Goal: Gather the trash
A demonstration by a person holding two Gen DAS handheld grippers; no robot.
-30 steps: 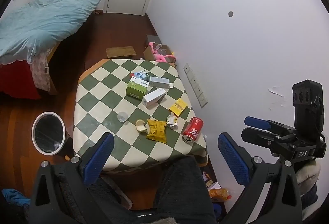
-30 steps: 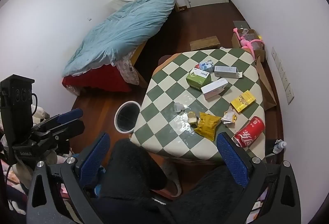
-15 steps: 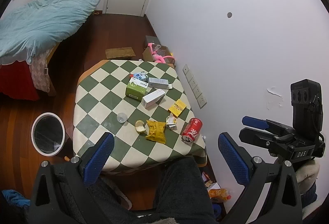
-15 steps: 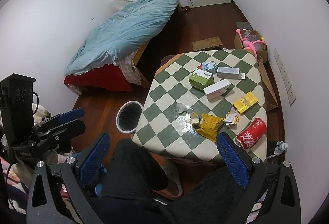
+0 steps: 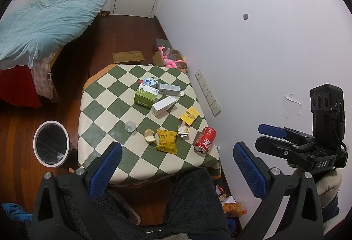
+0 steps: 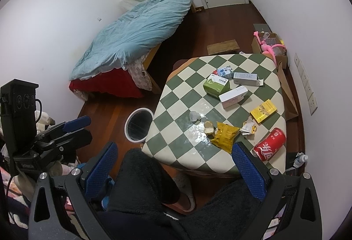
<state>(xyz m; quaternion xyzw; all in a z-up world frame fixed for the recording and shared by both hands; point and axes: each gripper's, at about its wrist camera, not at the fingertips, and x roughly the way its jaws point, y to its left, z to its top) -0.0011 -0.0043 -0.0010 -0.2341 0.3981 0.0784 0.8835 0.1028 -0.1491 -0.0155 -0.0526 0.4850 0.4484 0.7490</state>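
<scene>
A checkered table carries litter: a red can on its side, a yellow snack bag, a bread piece, crumpled wrappers, a yellow packet, a clear cup, and white, green and grey boxes. A white-rimmed bin stands on the floor left of the table. My left gripper and right gripper hover high above the near edge, both open and empty.
A bed with a blue duvet fills the far left. A cardboard box with a pink toy sits by the wall behind the table. A person's dark-clothed legs are below the grippers. A bottle lies on the floor.
Both views have pulled back and up slightly, so the table looks a little smaller. Nothing on the table has moved, and both grippers stay open.
</scene>
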